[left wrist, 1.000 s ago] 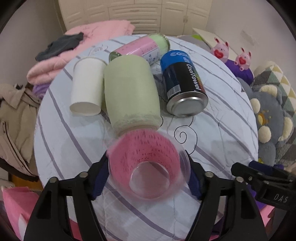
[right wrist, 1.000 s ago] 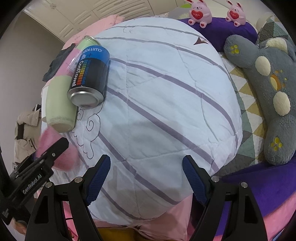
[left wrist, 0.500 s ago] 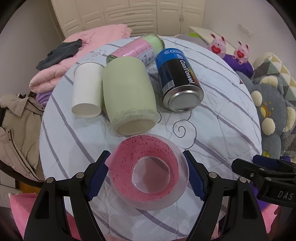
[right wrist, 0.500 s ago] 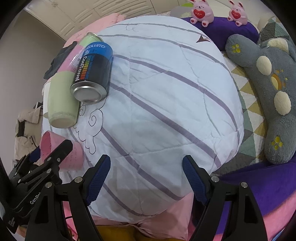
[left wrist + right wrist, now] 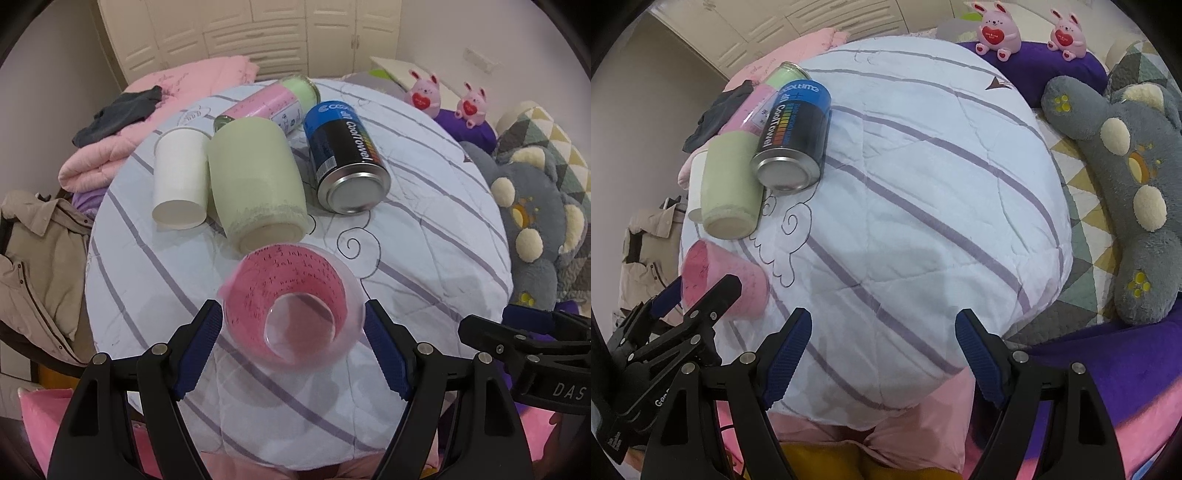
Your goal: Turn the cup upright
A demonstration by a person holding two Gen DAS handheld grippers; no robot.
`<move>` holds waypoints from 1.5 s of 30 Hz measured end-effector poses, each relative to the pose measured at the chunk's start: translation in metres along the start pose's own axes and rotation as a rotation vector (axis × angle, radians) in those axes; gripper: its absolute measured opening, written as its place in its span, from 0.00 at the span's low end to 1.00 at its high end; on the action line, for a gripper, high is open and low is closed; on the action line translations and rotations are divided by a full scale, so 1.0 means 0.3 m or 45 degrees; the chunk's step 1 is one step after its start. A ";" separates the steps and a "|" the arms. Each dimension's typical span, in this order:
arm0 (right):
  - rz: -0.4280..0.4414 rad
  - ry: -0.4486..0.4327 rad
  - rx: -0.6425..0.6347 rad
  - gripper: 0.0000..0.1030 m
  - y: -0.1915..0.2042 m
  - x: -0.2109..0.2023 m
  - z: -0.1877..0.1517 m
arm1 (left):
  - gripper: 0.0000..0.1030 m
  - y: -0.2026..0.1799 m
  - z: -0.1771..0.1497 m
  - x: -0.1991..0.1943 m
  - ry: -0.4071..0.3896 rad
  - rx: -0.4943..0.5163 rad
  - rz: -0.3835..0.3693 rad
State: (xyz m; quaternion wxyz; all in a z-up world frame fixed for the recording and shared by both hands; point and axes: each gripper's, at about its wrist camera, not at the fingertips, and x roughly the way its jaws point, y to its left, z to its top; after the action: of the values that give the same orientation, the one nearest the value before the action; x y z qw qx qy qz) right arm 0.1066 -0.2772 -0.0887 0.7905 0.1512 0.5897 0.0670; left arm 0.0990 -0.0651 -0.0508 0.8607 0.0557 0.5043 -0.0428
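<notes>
A clear plastic cup with a pink printed liner (image 5: 293,304) stands mouth-up on the round striped table (image 5: 424,229), between the fingers of my left gripper (image 5: 293,345). The jaws stand wide, a small gap on each side of the cup. The right wrist view shows the same cup (image 5: 720,284) at the table's left edge, partly hidden by the left gripper body. My right gripper (image 5: 882,356) is open and empty over the table's near edge.
A pale green cup (image 5: 255,181), a white paper cup (image 5: 181,182), a blue-black can (image 5: 345,158) and a pink-green bottle (image 5: 273,101) lie on their sides behind the pink cup. A grey plush (image 5: 1126,177) lies right. A beige jacket (image 5: 33,269) hangs left.
The pink cup went from tilted and gripped to standing upright on the table. My left gripper has opened off it and drawn back a little. The right gripper stays open.
</notes>
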 end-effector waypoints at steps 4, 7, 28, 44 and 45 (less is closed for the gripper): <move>-0.010 -0.025 -0.004 0.79 0.010 -0.026 -0.033 | 0.84 0.002 -0.034 -0.040 -0.045 0.000 -0.013; -0.015 -0.043 -0.014 0.79 0.028 -0.044 -0.066 | 0.84 0.009 -0.063 -0.067 -0.071 0.005 -0.016; 0.003 -0.420 -0.168 0.79 0.175 -0.181 -0.285 | 0.87 0.143 -0.240 -0.240 -0.387 -0.068 0.015; -0.108 -0.763 -0.288 0.79 0.222 -0.210 -0.357 | 0.87 0.178 -0.286 -0.273 -0.647 -0.080 0.073; -0.109 -0.782 -0.294 0.79 0.222 -0.210 -0.359 | 0.87 0.178 -0.289 -0.271 -0.656 -0.079 0.077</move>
State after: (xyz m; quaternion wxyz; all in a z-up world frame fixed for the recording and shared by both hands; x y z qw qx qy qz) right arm -0.0098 -0.2148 -0.0379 0.9453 0.0490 0.3183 0.0513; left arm -0.0085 0.0013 -0.0192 0.9629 0.0317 0.2675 -0.0144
